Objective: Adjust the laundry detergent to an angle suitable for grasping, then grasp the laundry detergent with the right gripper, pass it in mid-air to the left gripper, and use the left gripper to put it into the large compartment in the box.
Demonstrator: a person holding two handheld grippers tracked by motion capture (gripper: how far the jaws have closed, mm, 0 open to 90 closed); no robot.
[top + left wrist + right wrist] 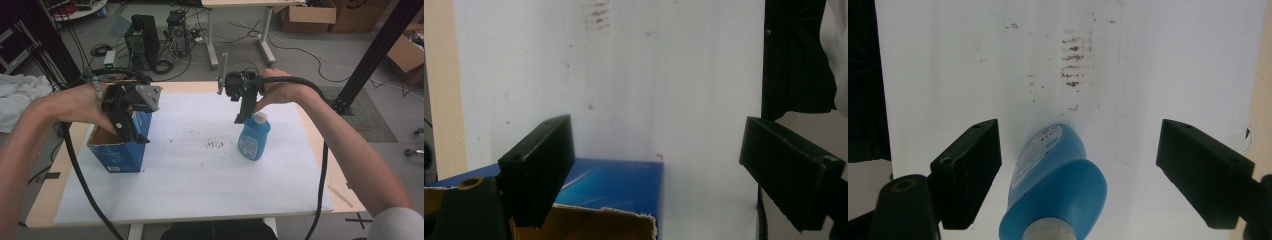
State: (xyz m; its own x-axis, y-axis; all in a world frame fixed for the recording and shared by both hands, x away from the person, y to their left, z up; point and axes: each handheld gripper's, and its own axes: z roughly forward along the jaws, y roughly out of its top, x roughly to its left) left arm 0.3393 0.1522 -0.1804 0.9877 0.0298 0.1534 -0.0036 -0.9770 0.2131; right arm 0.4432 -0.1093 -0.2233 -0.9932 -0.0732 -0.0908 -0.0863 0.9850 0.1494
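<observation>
Your table [300, 200] carries a white sheet [200, 175] across most of its top, and both of your forearms come in from the near edge and reach forward over it, one on each side.

Your left forearm angles in from the near left corner, wrist bent so that your left gripper [131, 131] points downward over the open blue carton [117, 152], which stands upright at the left edge of the sheet. In the left gripper view its jaws are spread wide with nothing between them; one jaw hangs above the carton's torn cardboard rim [624, 215], the other stands out past the carton's side, over the bare sheet.

Your right forearm runs in from the near right corner, the hand curled around your right gripper [243, 116], which tips down directly above the blue bottle [254, 139]. That bottle stands upright on the right half of the sheet, well apart from the carton. In the right gripper view the jaws are wide apart, the bottle's shoulder and white cap [1050, 232] sit between them, and neither pad touches it.
</observation>
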